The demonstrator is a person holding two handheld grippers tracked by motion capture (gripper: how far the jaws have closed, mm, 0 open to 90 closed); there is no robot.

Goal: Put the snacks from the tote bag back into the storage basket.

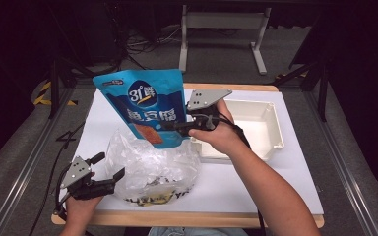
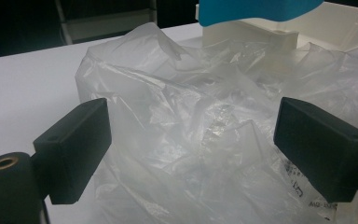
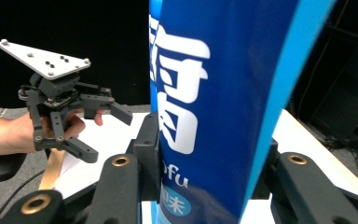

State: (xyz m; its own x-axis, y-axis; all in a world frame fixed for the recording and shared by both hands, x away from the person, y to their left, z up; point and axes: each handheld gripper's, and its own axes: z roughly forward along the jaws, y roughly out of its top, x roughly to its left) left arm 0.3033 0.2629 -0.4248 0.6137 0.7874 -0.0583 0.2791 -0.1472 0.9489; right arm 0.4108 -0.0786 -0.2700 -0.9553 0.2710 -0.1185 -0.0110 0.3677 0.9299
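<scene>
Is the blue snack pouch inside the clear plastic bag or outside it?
Outside. The blue snack pouch is held upright in the air by the right claw, above the crumpled clear plastic bag on the table.

A blue snack pouch [image 1: 147,105] with white lettering hung upright above a crumpled clear plastic bag [image 1: 150,167] that lay near the table's front edge.
</scene>
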